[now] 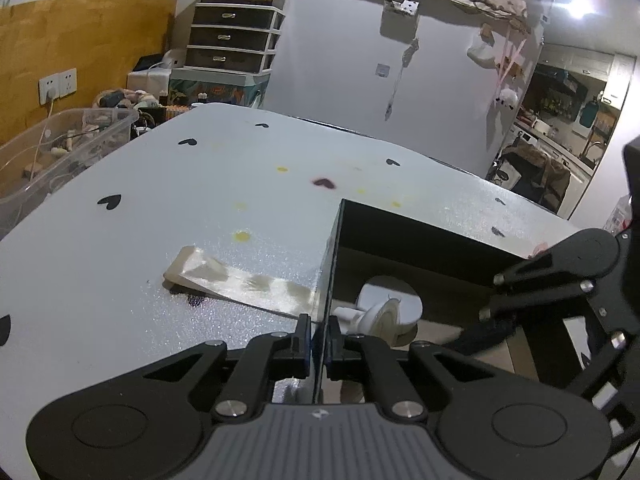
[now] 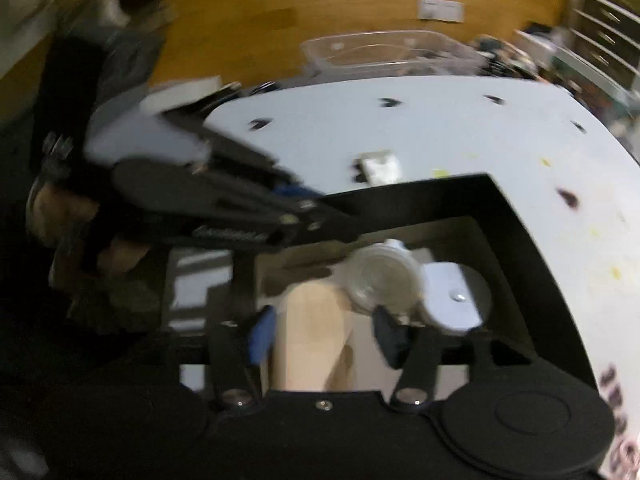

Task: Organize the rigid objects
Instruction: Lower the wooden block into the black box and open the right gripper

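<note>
My left gripper point(image 1: 319, 340) is shut on the thin left wall of a black box point(image 1: 420, 240) that stands on the white table point(image 1: 160, 208). Inside the box lie a white round object point(image 1: 394, 304) and a clear lid-like piece point(image 2: 380, 280). A flat wooden piece point(image 1: 240, 280) lies on the table just left of the box. My right gripper point(image 2: 324, 336) is over the box and holds a light wooden block point(image 2: 312, 340) between its fingers. The right wrist view is blurred. The left gripper also shows there point(image 2: 224, 204) on the box wall.
A clear plastic bin point(image 1: 60, 148) with small items stands at the table's left edge. A drawer unit point(image 1: 236, 36) and clutter stand behind the table. The table has black heart marks and yellow stains.
</note>
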